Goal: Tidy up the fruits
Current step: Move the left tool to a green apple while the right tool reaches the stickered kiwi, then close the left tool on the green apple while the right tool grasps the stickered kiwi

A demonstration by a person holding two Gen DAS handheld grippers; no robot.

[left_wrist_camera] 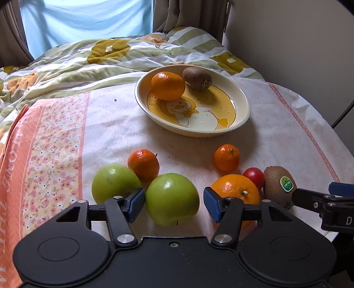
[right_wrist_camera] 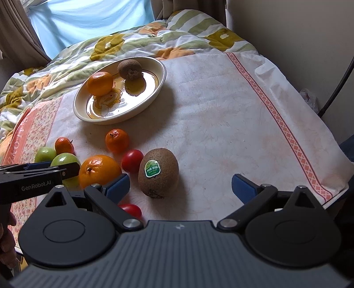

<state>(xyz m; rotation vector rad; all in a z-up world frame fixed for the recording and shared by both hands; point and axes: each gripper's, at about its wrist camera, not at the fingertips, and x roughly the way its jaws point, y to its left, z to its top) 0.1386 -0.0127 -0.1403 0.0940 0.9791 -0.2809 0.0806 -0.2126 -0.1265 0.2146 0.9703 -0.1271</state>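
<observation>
Glossy ceramic dish (left_wrist_camera: 240,106), fuzzy matt kiwi (right_wrist_camera: 158,172) — waxy apple (left_wrist_camera: 172,199), woven cloth (right_wrist_camera: 221,110)

White tablecloth (right_wrist_camera: 221,106) with pink floral border (left_wrist_camera: 50,155) covered the desk. Flowered quilt (left_wrist_camera: 88,59) lay past the far edge, curtains (left_wrist_camera: 13,33) and window (left_wrist_camera: 88,20) behind; dark cable (right_wrist_camera: 338,82) at right edge.
</observation>
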